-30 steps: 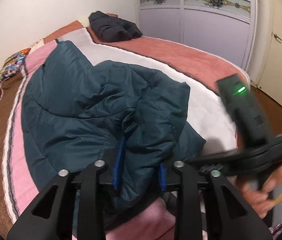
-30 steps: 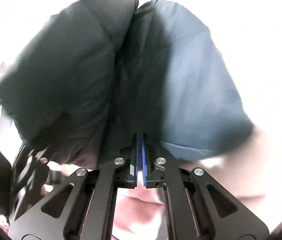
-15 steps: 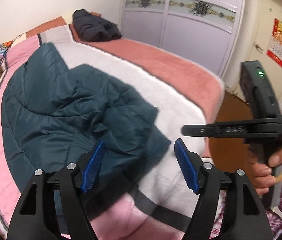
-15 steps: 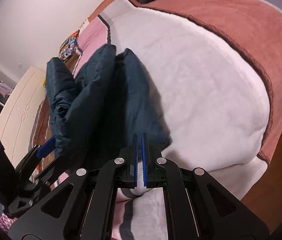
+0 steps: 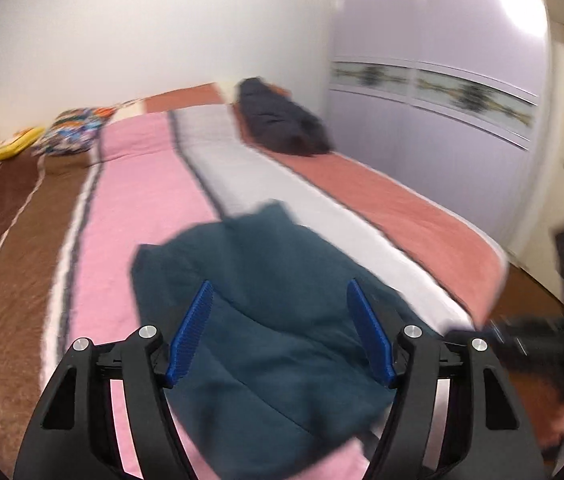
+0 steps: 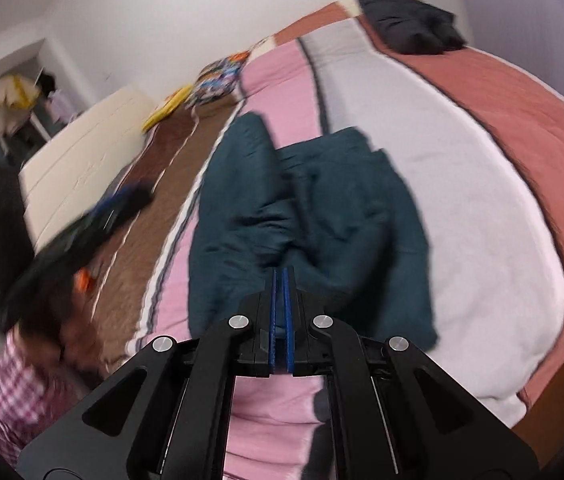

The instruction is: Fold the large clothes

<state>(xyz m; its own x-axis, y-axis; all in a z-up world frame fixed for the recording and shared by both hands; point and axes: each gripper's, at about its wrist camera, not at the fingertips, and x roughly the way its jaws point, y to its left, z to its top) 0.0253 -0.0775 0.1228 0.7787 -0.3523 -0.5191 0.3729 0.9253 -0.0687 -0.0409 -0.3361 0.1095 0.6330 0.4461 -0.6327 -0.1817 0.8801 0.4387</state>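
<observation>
A dark teal padded jacket (image 5: 266,312) lies bunched on the striped bedspread near the foot of the bed; it also shows in the right wrist view (image 6: 309,216). My left gripper (image 5: 280,330) is open and empty, held above the jacket's near part. My right gripper (image 6: 281,300) is shut with its blue pads together, empty, just above the jacket's near edge. The left gripper shows blurred in the right wrist view (image 6: 98,220), out to the left over the brown stripe. The right gripper shows as a dark blur in the left wrist view (image 5: 553,340).
The bedspread (image 5: 142,184) has brown, pink, white and rust stripes. A dark folded garment (image 5: 282,128) lies at the far right of the bed, also in the right wrist view (image 6: 409,20). Patterned pillows (image 5: 70,136) sit at the head. A lilac wardrobe (image 5: 441,100) stands right.
My left gripper let go of the jacket, opened wide and pulled back and up. The jacket dropped onto the bed. My right gripper stayed shut and drew back from the jacket.
</observation>
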